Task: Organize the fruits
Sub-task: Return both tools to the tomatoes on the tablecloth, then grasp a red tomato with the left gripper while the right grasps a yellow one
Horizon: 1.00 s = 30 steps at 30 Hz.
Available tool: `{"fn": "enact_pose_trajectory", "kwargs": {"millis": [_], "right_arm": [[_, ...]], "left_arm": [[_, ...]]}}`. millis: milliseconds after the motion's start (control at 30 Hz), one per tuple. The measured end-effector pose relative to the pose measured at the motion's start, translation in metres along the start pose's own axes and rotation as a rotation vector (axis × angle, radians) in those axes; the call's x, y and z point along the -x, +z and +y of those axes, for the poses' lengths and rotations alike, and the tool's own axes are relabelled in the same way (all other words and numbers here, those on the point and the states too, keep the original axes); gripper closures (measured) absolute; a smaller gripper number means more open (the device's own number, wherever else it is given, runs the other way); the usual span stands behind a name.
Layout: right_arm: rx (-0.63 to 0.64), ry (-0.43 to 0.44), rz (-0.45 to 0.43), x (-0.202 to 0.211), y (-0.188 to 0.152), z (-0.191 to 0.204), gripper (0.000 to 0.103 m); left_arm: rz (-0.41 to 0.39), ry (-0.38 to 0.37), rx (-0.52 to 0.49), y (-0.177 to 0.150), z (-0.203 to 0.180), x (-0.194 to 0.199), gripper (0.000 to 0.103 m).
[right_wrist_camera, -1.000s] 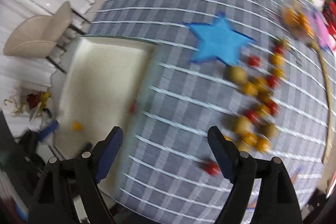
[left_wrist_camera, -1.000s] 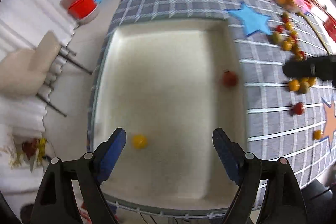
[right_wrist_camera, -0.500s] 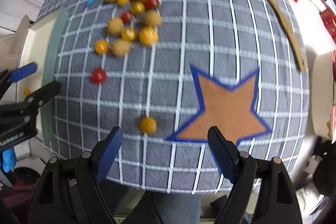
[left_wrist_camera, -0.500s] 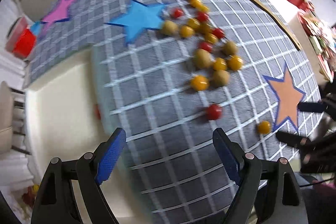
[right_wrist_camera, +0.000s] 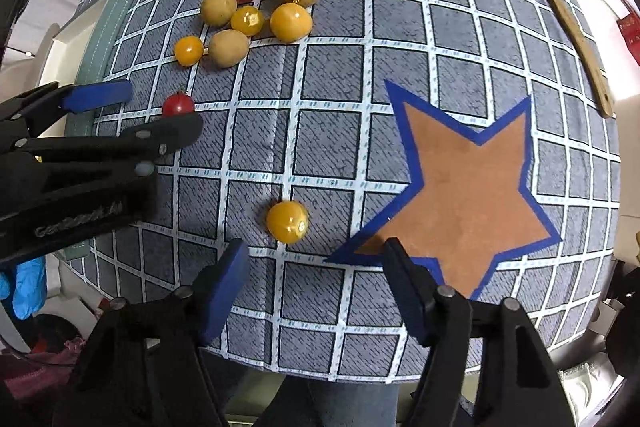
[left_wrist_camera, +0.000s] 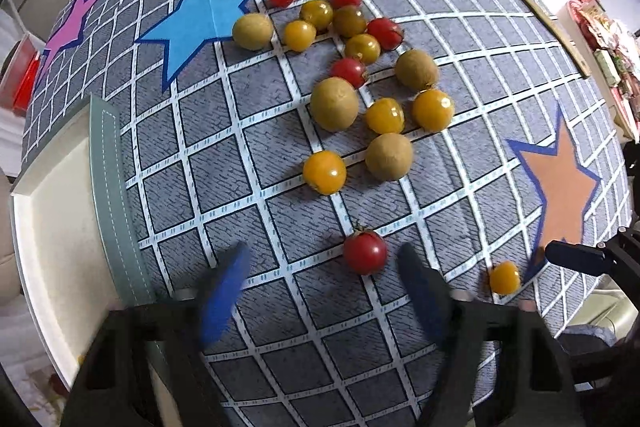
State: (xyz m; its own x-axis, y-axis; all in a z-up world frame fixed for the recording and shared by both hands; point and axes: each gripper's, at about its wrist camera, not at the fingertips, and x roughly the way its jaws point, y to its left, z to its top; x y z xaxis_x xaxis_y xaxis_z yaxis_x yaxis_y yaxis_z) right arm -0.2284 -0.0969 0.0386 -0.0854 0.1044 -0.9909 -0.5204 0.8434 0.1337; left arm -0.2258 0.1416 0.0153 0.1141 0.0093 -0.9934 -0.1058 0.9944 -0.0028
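Several red and yellow cherry tomatoes and brown round fruits (left_wrist_camera: pixel 335 103) lie in a cluster on the grey checked tablecloth (left_wrist_camera: pixel 224 163). My left gripper (left_wrist_camera: pixel 324 267) is open and empty, with a lone red tomato (left_wrist_camera: pixel 365 252) just ahead between its fingers; the right wrist view shows it (right_wrist_camera: pixel 148 113) beside that tomato (right_wrist_camera: pixel 178 103). My right gripper (right_wrist_camera: pixel 314 261) is open and empty, with a lone yellow tomato (right_wrist_camera: pixel 287 221) just ahead of its fingers. That tomato shows in the left wrist view (left_wrist_camera: pixel 505 277).
A cream tray (left_wrist_camera: pixel 56 227) sits at the table's left edge beside a green strip (left_wrist_camera: pixel 114 187). An orange star (right_wrist_camera: pixel 468 183), a blue star (left_wrist_camera: pixel 200 19) and a pink star (left_wrist_camera: pixel 66 35) lie on the cloth. A wooden strip (right_wrist_camera: pixel 560 11) curves along the far right.
Both grippers have dropped closer to the cloth. The left one swung from over the tray to the red tomato; the right one closed in on the lone yellow tomato.
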Motion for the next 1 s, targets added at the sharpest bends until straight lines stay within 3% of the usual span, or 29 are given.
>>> {"fn": "enact_pose_trajectory", "kwargs": {"millis": [133,300,367,433,667,1000], "right_arm": [[0.008,-0.005,-0.013,-0.015,0.013,0.016,0.035],[0.047,-0.033,-0.021,-0.016,0.03,0.036,0.046],[0.068,-0.043,-0.024,-0.022,0.039,0.048,0.061],[0.086,-0.038,-0.02,-0.027,0.049,0.062,0.083],[0.012,0.056,-0.02,-0.024,0.071,0.071,0.082],[-0.033,0.123,-0.047,-0.01,0.101,0.076,0.082]], "left_arm": [[0.013,0.017,0.028,0.003,-0.001,-0.008,0.036],[-0.003,0.0,0.005,0.003,-0.004,-0.003,0.059],[-0.01,-0.004,-0.011,0.007,-0.017,-0.007,0.08],[-0.005,-0.018,-0.019,0.009,-0.021,-0.006,0.08],[-0.022,-0.093,0.034,0.0,0.003,0.014,0.08],[-0.068,-0.068,0.128,-0.03,0.054,0.041,0.08]]}}
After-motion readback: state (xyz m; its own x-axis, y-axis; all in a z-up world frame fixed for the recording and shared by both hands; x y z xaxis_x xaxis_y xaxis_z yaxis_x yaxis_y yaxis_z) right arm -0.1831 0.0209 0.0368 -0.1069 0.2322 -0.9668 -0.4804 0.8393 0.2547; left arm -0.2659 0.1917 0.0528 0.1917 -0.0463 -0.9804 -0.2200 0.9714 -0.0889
